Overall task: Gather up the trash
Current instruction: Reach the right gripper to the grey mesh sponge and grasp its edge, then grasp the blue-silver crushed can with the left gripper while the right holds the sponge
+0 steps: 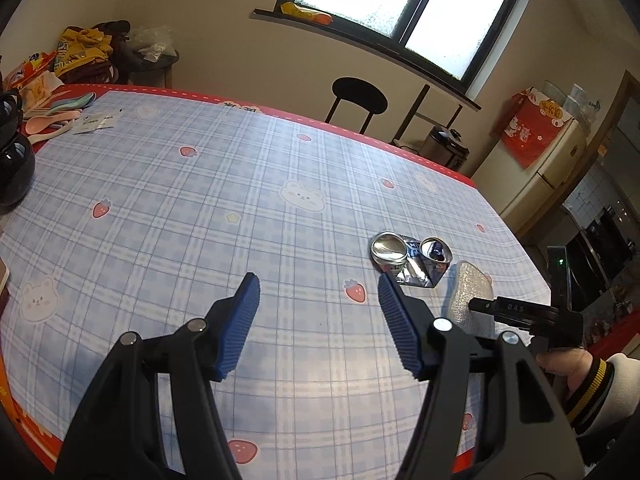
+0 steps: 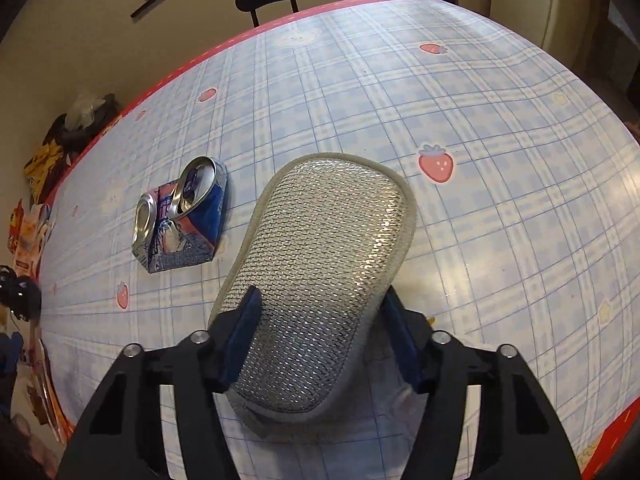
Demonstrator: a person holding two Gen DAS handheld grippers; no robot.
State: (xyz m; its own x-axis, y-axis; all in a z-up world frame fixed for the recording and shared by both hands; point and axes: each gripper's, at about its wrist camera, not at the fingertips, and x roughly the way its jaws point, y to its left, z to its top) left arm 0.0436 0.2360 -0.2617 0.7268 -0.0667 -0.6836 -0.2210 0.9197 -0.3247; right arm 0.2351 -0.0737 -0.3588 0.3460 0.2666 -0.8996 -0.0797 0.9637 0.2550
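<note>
While right tongs [image 2: 318, 344] clasp sponge [image 2: 320, 264], crushed can [image 2: 180, 220] beside, left.

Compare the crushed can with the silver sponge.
The can is flattened, creased metal with blue print; the sponge is a plump oval pad with silver mesh and a grey edge. The can lies free on the table; the sponge sits between the right gripper's fingers. The sponge looks larger. Both are shiny.
</note>
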